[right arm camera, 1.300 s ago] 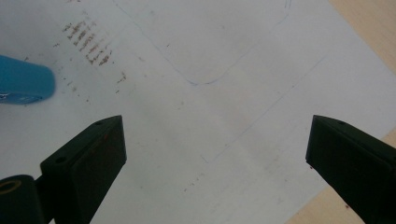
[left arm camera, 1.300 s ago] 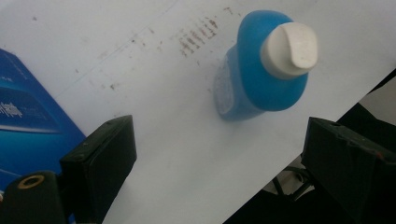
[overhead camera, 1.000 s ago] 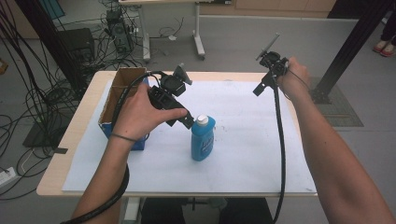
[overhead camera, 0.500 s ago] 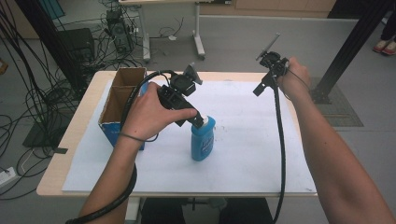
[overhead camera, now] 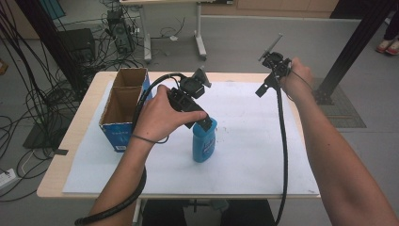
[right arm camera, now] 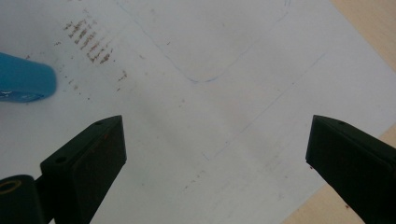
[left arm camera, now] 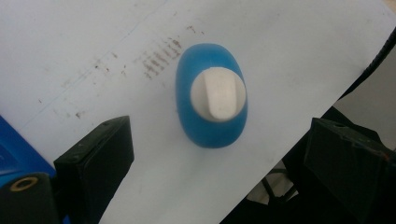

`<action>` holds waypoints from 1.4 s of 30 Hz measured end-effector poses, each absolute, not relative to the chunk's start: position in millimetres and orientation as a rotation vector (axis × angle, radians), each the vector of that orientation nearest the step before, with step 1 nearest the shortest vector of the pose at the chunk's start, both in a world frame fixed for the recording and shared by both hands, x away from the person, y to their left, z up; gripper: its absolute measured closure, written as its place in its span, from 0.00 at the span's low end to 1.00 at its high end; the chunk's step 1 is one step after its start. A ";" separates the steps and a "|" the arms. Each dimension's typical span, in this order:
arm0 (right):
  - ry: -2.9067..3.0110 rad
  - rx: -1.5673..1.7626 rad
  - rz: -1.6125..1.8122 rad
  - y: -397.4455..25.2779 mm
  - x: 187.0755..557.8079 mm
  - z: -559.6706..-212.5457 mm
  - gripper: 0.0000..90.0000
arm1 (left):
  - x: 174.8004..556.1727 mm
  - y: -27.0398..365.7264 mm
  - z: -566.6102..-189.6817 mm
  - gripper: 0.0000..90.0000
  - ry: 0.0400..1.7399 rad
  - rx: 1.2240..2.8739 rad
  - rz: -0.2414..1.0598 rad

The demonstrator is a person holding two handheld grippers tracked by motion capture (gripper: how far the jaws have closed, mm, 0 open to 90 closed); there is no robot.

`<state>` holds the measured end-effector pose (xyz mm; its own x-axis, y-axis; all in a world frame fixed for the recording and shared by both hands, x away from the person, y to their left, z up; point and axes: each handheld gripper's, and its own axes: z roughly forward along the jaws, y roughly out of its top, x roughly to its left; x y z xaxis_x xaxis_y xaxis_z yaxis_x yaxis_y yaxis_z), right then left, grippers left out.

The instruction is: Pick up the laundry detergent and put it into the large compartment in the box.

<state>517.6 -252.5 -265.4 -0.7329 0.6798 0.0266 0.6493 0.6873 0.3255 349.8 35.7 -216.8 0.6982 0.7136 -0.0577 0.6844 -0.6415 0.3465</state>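
The left gripper (overhead camera: 203,123) hangs right over the bottle (overhead camera: 203,141), jaws spread wide and holding nothing; in the left gripper view the white cap (left arm camera: 218,94) sits between the two black jaws, closer to the left one. The bottle stands upright on the paper (overhead camera: 244,155) near the middle of the table (overhead camera: 56,160), with the box (overhead camera: 123,106) just to its left. To take it well, I would centre the cap between the jaws first, then come straight down so they pass either side of the blue shoulders, and close across the narrow way of the oval body, slowly enough not to tip it. The right gripper (overhead camera: 269,70) is held up near the far right edge, jaws wide apart and empty. The bottle's front label and the print on the box are too blurred to read
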 end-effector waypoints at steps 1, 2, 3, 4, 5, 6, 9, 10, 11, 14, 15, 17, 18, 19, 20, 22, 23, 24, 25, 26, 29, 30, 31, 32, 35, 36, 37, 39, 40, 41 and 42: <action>2.797 1.108 0.482 -252.6 517.5 -265.3 0.05 | 350.4 34.9 -217.8 0.09 1.098 2.565 0.119; 2.796 1.113 0.485 -252.5 517.4 -265.6 0.05 | 350.8 34.3 -218.4 0.09 1.098 2.565 0.119; 2.797 1.113 0.483 -252.5 517.5 -265.7 0.05 | 351.2 33.9 -218.9 0.09 1.097 2.567 0.122; 2.798 1.112 0.483 -252.4 517.5 -265.8 0.05 | 351.8 33.3 -219.6 0.09 1.094 2.571 0.121; 2.797 1.113 0.484 -252.3 517.6 -265.9 0.05 | 352.0 32.3 -220.6 0.09 1.099 2.566 0.120; 2.798 1.113 0.483 -252.1 517.6 -265.9 0.05 | 352.4 31.7 -221.4 0.09 1.097 2.565 0.122; 2.800 1.103 0.481 -251.8 518.1 -265.9 0.05 | 353.2 29.7 -223.5 0.09 1.099 2.563 0.128; 2.800 1.102 0.479 -251.8 518.2 -265.9 0.05 | 353.6 29.1 -224.5 0.09 1.092 2.564 0.126; 2.800 1.102 0.479 -251.8 518.2 -265.9 0.05 | 353.6 29.1 -224.5 0.09 1.092 2.564 0.126; 2.800 1.108 0.482 -251.8 518.5 -266.6 0.05 | 354.4 27.8 -226.9 0.09 1.093 2.565 0.128; 2.800 1.111 0.480 -252.0 518.5 -266.8 0.05 | 354.9 27.1 -228.7 0.09 1.091 2.568 0.125; 2.800 1.113 0.481 -252.2 518.5 -267.1 0.05 | 355.3 26.4 -230.9 0.09 1.092 2.572 0.127; 2.800 1.115 0.481 -252.2 518.5 -267.0 0.05 | 355.7 26.2 -231.9 0.09 1.093 2.576 0.133; 2.799 1.112 0.483 -252.3 518.4 -266.9 0.05 | 356.0 26.0 -232.8 0.09 1.095 2.574 0.136; 2.800 1.107 0.484 -252.4 518.5 -266.9 0.05 | 356.2 25.7 -233.8 0.09 1.097 2.571 0.134; 2.800 1.107 0.483 -252.3 518.5 -266.8 0.05 | 356.7 25.0 -236.1 0.09 1.095 2.571 0.132; 2.800 1.106 0.483 -252.4 518.6 -266.9 0.05 | 357.0 24.8 -236.7 0.09 1.093 2.575 0.133; 2.800 1.108 0.482 -252.2 518.5 -266.9 0.05 | 357.2 24.5 -237.5 0.09 1.091 2.578 0.133; 2.801 1.109 0.478 -252.2 518.6 -266.9 0.05 | 357.3 24.1 -238.2 0.09 1.094 2.576 0.133; 2.802 1.106 0.476 -252.2 518.7 -266.9 0.05 | 357.5 23.7 -238.9 0.09 1.094 2.575 0.132; 2.799 1.116 0.480 -251.6 518.5 -267.1 0.05 | 358.3 22.6 -240.8 0.09 1.089 2.581 0.131; 2.798 1.118 0.481 -251.4 518.5 -267.1 0.05 | 358.4 22.0 -241.9 0.09 1.091 2.581 0.129; 2.799 1.113 0.484 -251.4 518.6 -267.4 0.05 | 358.9 21.7 -242.7 0.10 1.093 2.581 0.128; 2.801 1.114 0.485 -251.2 518.6 -267.7 0.05 | 359.2 21.4 -243.6 0.10 1.095 2.579 0.128; 2.801 1.118 0.486 -251.1 518.6 -268.0 0.05 | 360.2 21.4 -245.8 0.10 1.099 2.580 0.124; 2.802 1.114 0.485 -251.3 518.7 -268.2 0.05 | 360.4 21.5 -246.4 0.10 1.100 2.581 0.125; 2.804 1.111 0.483 -251.4 518.8 -268.3 0.05 | 360.6 21.3 -247.4 0.10 1.102 2.581 0.129; 2.803 1.115 0.481 -251.3 518.7 -268.2 0.05 | 361.0 21.0 -248.8 0.10 1.105 2.579 0.124; 2.804 1.114 0.476 -251.3 518.7 -268.1 0.05 | 361.2 20.8 -249.5 0.10 1.103 2.582 0.125; 2.804 1.114 0.477 -251.2 518.7 -268.0 0.05 | 361.3 20.3 -250.3 0.10 1.103 2.582 0.123; 2.803 1.119 0.479 -250.8 518.4 -267.8 0.05 | 361.5 19.9 -251.0 0.10 1.103 2.583 0.123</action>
<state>518.4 -250.8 -267.8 -0.7286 0.6840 0.0360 0.6572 0.6832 0.3183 361.5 19.9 -251.0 0.6966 0.7158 -0.0488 0.6874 -0.6465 0.3310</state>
